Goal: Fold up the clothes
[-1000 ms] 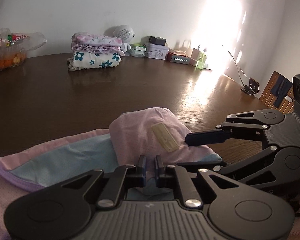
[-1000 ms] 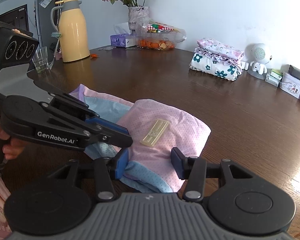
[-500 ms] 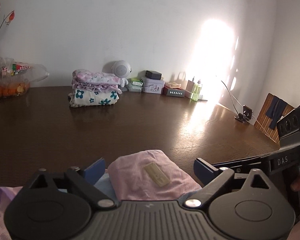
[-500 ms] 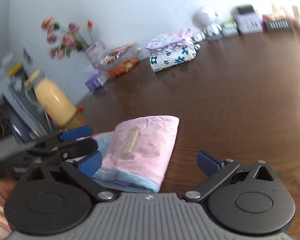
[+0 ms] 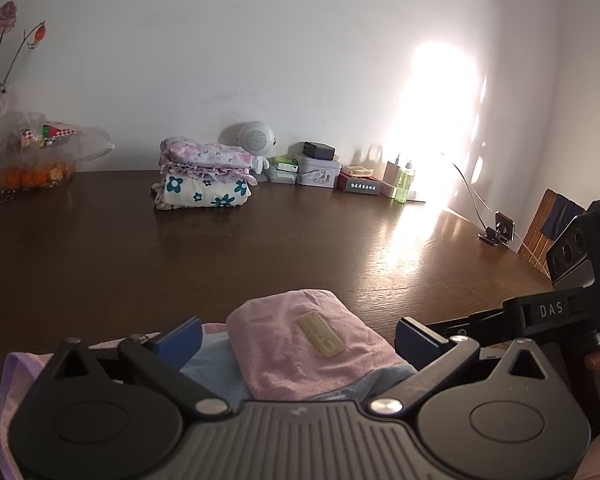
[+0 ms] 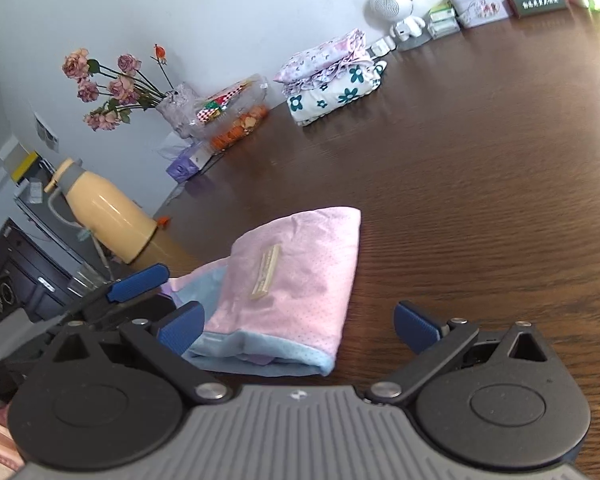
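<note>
A folded pink garment with a pale blue lining and a tan label lies on the dark wooden table. My left gripper hangs just above its near end, jaws opening wide, pads clear of the cloth. In the right wrist view the same garment lies flat with its blue edge toward me. My right gripper stands open astride that edge, not pressing it. One blue pad of the left gripper shows at the left, and the right gripper's housing at the right.
A stack of folded floral clothes sits at the back of the table beside a round white speaker and small boxes. A yellow thermos, a vase of flowers and bagged oranges stand at the left.
Both grippers went from shut on the garment's near edge to wide open, letting it drop flat. The left one rose a little. The right one rolled, so its view now tilts.
</note>
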The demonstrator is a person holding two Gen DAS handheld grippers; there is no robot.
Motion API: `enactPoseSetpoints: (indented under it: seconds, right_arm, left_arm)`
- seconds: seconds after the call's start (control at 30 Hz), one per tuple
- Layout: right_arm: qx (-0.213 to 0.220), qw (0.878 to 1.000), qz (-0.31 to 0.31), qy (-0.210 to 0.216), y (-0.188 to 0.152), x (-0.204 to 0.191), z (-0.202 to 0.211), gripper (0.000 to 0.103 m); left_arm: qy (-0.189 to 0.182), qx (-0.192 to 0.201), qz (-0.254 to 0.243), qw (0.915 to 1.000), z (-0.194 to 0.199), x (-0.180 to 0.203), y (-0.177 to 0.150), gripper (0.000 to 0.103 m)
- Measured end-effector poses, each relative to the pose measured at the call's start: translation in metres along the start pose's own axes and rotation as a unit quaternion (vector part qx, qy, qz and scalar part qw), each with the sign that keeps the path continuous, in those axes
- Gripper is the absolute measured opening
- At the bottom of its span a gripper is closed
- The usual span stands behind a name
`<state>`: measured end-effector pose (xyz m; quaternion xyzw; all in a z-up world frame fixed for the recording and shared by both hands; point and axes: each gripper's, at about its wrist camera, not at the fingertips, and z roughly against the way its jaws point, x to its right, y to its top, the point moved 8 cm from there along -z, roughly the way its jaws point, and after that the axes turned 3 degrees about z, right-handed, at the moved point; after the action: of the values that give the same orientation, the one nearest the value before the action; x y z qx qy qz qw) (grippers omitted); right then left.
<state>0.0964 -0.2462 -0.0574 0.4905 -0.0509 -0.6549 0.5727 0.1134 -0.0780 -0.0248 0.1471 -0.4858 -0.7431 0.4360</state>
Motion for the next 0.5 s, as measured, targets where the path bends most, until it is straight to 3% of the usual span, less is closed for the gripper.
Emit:
enactPoseSetpoints:
  seconds: [0.2,0.27,0.33,0.4,0.5]
  right_arm:
    - [-0.002,0.999,-0.031,0.014,0.004,0.003,-0.002,0.103]
    - [0.003,0.998,-0.061,0.023,0.007,0.008,-0.002,0.102]
    - [0.004,0.996,-0.087,0.029,0.011,0.012,-0.005,0.102]
    - [0.006,0.995,-0.096,0.022,0.015,0.013,-0.009,0.102]
    - [0.007,0.995,-0.095,0.011,0.015,0.011,-0.016,0.097]
  left_arm:
    - [0.009,-0.018,-0.009,0.9998,-0.009,-0.003,0.0,0.1]
    - [0.008,-0.028,-0.024,0.9993,-0.016,-0.002,0.001,0.087]
    - [0.004,-0.043,-0.035,0.9984,-0.027,-0.002,0.001,0.059]
    - [-0.003,-0.061,-0.046,0.9971,-0.039,-0.001,-0.001,0.039]
    - [-0.004,-0.074,-0.069,0.9948,-0.049,0.003,-0.009,0.037]
